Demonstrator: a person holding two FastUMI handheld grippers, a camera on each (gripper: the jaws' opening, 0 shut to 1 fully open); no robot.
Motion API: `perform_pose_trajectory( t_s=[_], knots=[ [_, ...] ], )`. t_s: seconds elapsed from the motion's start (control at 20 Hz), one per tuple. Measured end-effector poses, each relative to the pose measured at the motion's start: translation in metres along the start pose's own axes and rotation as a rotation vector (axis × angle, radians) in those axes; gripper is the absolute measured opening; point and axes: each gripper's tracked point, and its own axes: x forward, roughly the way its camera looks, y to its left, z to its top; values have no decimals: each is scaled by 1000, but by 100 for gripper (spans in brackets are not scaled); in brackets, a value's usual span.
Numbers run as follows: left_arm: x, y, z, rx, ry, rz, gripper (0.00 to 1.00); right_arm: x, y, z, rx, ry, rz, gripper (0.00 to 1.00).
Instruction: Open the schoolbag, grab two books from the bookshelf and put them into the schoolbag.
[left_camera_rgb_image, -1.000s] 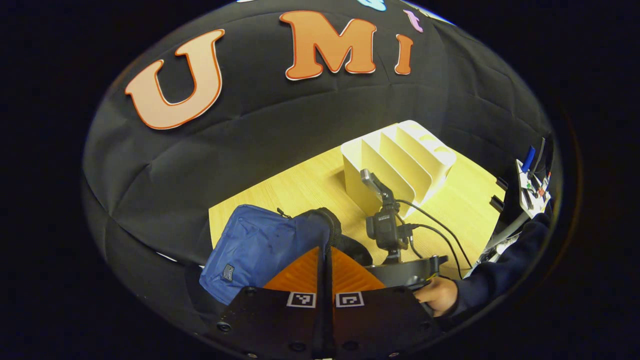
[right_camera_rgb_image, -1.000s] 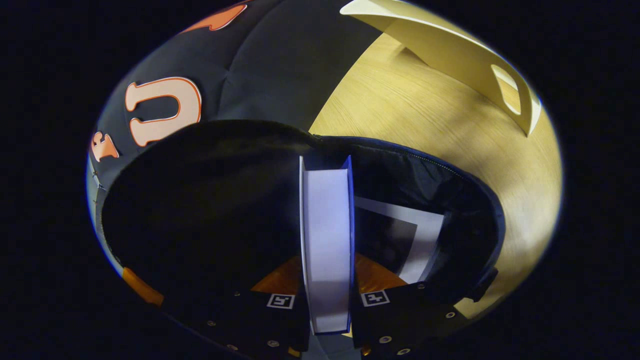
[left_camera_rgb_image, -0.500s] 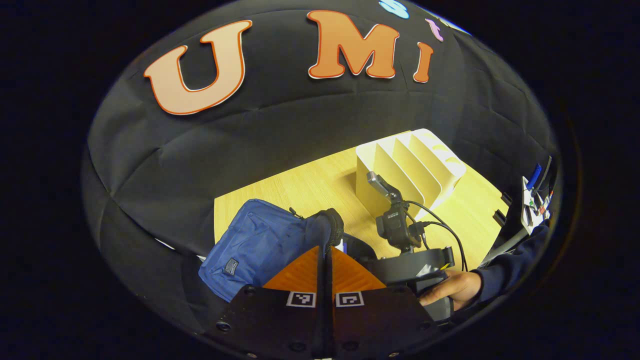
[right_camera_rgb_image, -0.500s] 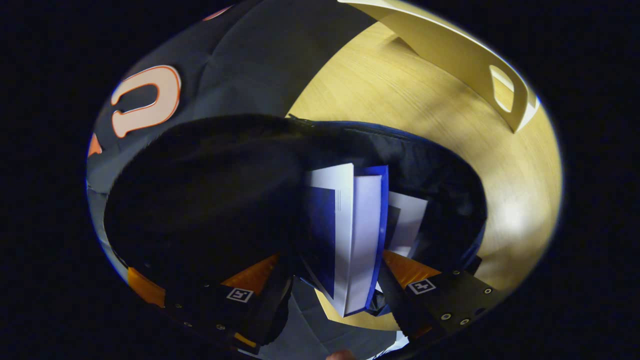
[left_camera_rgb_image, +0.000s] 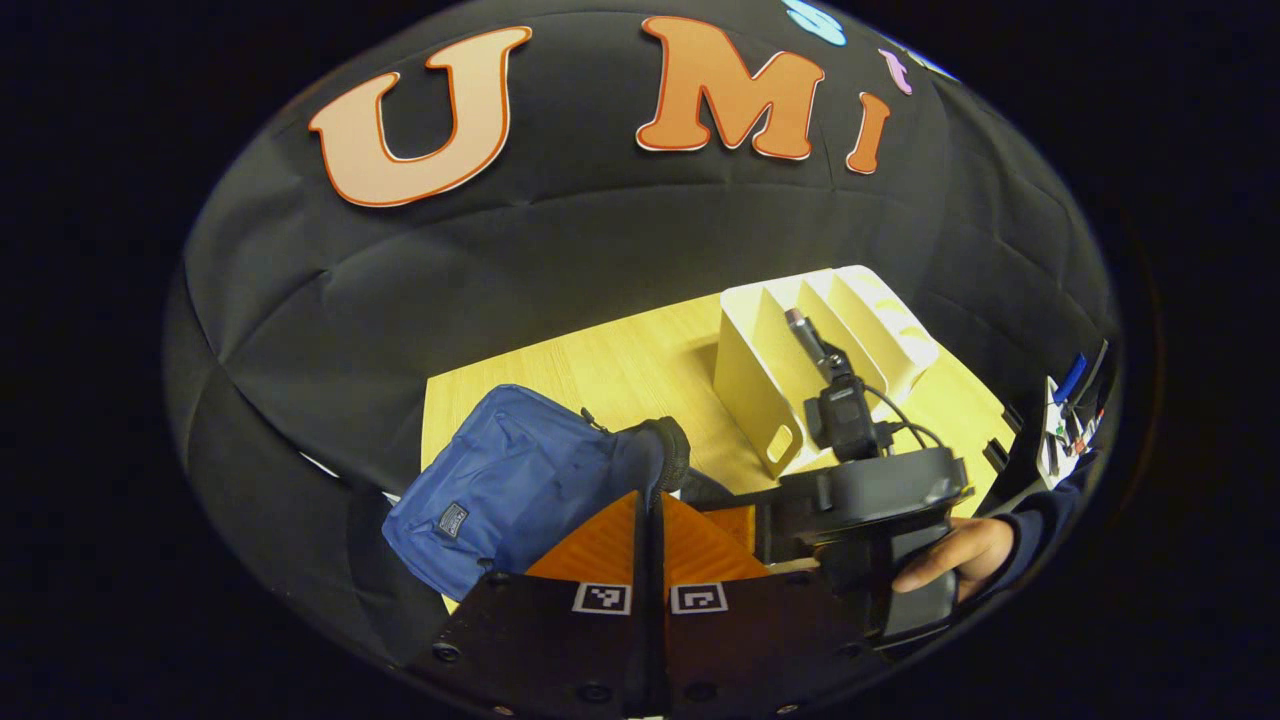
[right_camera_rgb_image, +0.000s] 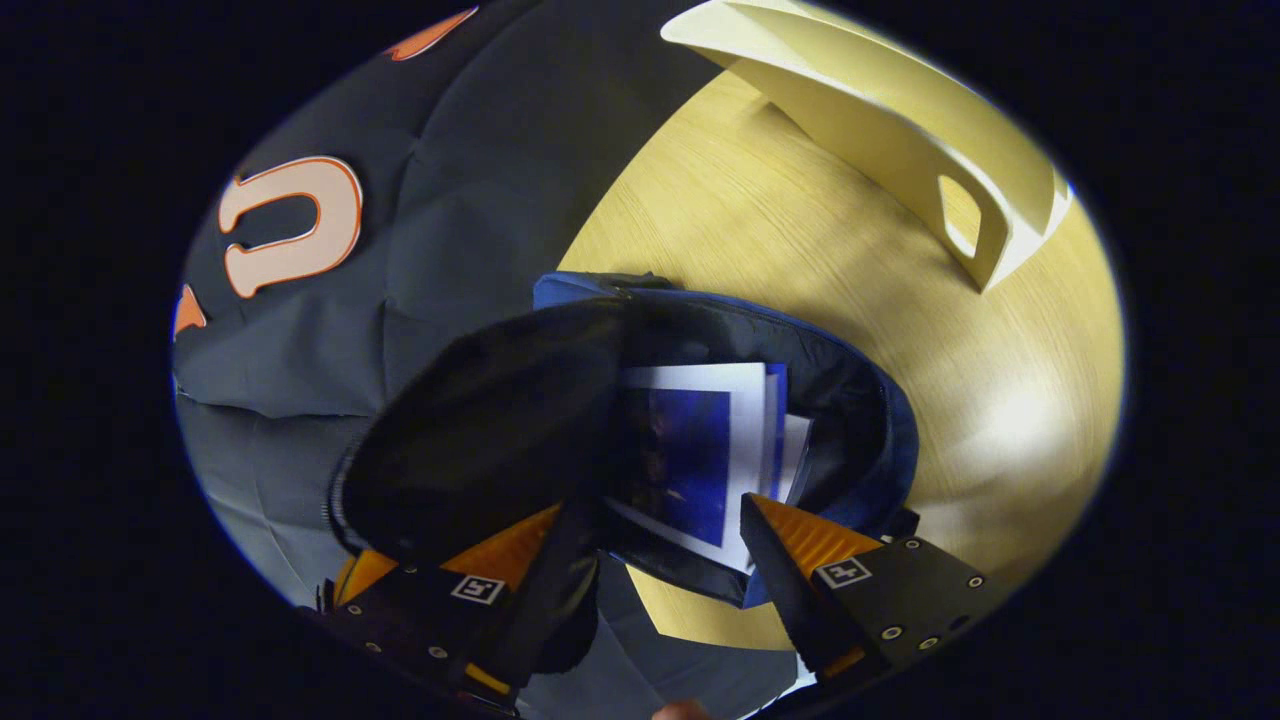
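Released: right tool (right_camera_rgb_image: 670, 530) now spread wide over book (right_camera_rgb_image: 690, 460) in schoolbag (right_camera_rgb_image: 860, 400) | left tool (left_camera_rgb_image: 650, 530) fingers pressed together, empty

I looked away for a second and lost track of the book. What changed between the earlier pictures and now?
The right gripper opened, let go of the blue-and-white book and drew back; the book now lies inside the schoolbag. The left gripper stayed shut, pinching the bag's black flap. The white bookshelf stayed put.

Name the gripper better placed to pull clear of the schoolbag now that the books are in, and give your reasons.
Right. The right gripper hangs open directly above the schoolbag mouth, with both books lying inside. The left gripper is shut on the bag's flap, propping it open.
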Motion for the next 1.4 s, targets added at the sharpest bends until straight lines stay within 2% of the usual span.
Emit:
perform_pose_trajectory(
  t_s=[0.1,0.3,0.5,0.55,0.75,0.9,1.05,1.15,1.2,1.25,1.35,1.4],
  knots=[
    [-1,-3,-3,-8,2,-2,0,-14,0,8,-16,-23,13,97],
    [5,-13,-8,-19,15,3,0,-49,-9,44,-95,-142,-14,96],
    [8,-19,-11,-28,28,49,2,-98,-20,83,-195,-256,-46,96],
    [8,-20,-9,-23,24,59,0,-111,-25,95,-228,-291,-64,96],
    [9,-34,-14,2,45,97,4,-177,-41,145,-366,-459,-142,97],
    [12,-59,1,8,12,64,15,-217,-54,171,-418,-548,-193,96],
    [9,-82,19,52,-33,62,18,-256,-57,190,-439,-609,-213,97],
    [10,-94,31,64,-68,62,28,-285,-48,198,-472,-666,-216,97],
    [8,-103,36,70,-84,55,36,-299,-46,203,-503,-705,-224,97],
    [8,-110,40,79,-101,54,50,-316,-45,209,-537,-749,-241,97],
    [6,-127,48,94,-123,40,52,-342,-40,219,-603,-830,-267,97],
    [4,-132,55,96,-148,54,62,-352,-37,222,-629,-862,-276,96]
  ],
)
